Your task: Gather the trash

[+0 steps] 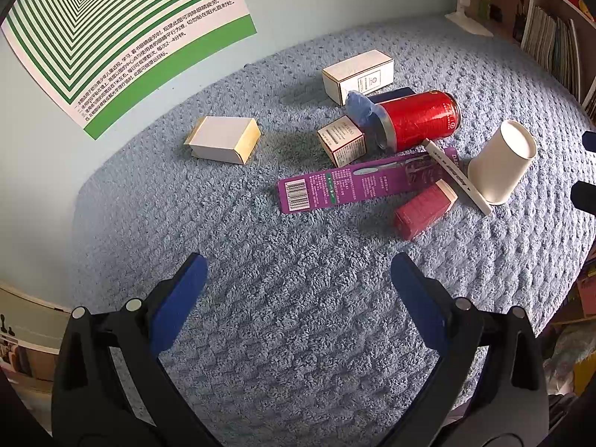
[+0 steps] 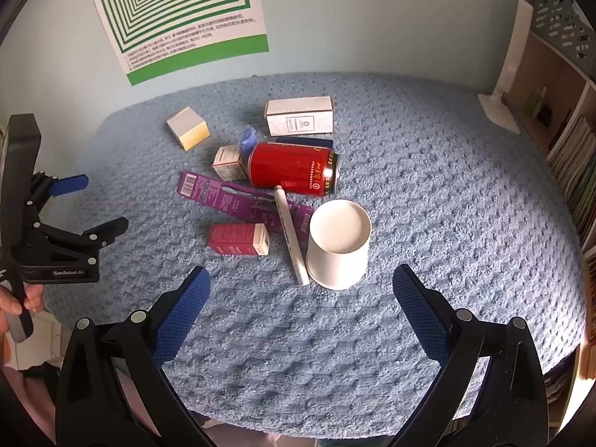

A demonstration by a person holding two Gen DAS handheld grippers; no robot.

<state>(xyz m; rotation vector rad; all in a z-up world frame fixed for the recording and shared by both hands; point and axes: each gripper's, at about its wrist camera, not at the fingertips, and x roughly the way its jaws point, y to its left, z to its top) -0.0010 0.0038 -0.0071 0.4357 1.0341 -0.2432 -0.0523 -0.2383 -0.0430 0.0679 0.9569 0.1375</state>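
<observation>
Trash lies in a loose pile on the blue towel-covered table (image 2: 428, 193): a red can (image 2: 292, 168) (image 1: 419, 119) on its side, an upside-down white paper cup (image 2: 338, 247) (image 1: 501, 162), a white marker (image 2: 290, 236) (image 1: 460, 177), a purple toothbrush pack (image 2: 242, 201) (image 1: 350, 186), a small red box (image 2: 238, 239) (image 1: 424, 210), and several white boxes (image 2: 299, 115) (image 1: 223, 139). My left gripper (image 1: 298, 272) hovers open over bare towel short of the pile. My right gripper (image 2: 300, 283) is open just in front of the cup. Both hold nothing.
A crumpled blue scrap (image 2: 246, 140) and a dark flat item (image 2: 303, 140) sit behind the can. A green striped poster (image 2: 175, 11) hangs on the wall. A white lamp base (image 2: 499, 110) stands at the back right beside bookshelves (image 2: 570, 156). The left gripper (image 2: 74, 205) appears at the right view's left edge.
</observation>
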